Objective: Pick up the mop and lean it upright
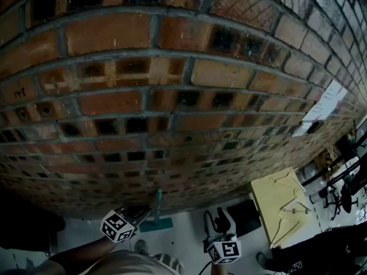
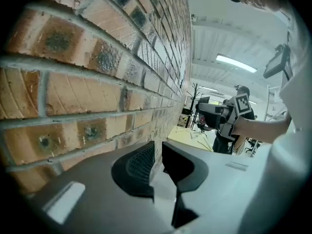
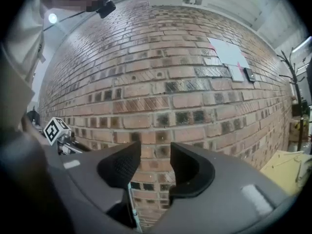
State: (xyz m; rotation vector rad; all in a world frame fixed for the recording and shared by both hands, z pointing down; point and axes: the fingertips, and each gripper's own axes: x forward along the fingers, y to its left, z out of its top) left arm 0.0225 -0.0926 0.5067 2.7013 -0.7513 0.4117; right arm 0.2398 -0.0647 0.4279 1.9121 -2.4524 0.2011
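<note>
In the head view, I see the mop (image 1: 157, 209) standing up against the brick wall (image 1: 172, 96) at 6 o'clock. My left gripper (image 1: 143, 212) is just beside it at 7 o'clock. My right gripper (image 1: 215, 217) is a bit apart at 5 o'clock.

In the left gripper view, the jaws are not clenched. There is a thin gap with nothing in it.

In the right gripper view, the jaws are wide apart and empty. The mop shows low at 6 o'clock, by the wall.

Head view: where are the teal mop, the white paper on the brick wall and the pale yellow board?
teal mop (image 1: 158, 205), head view, on its thin handle.
white paper (image 1: 324, 103), head view, middle of the sheet.
pale yellow board (image 1: 269, 202), head view, bare top face.
</note>
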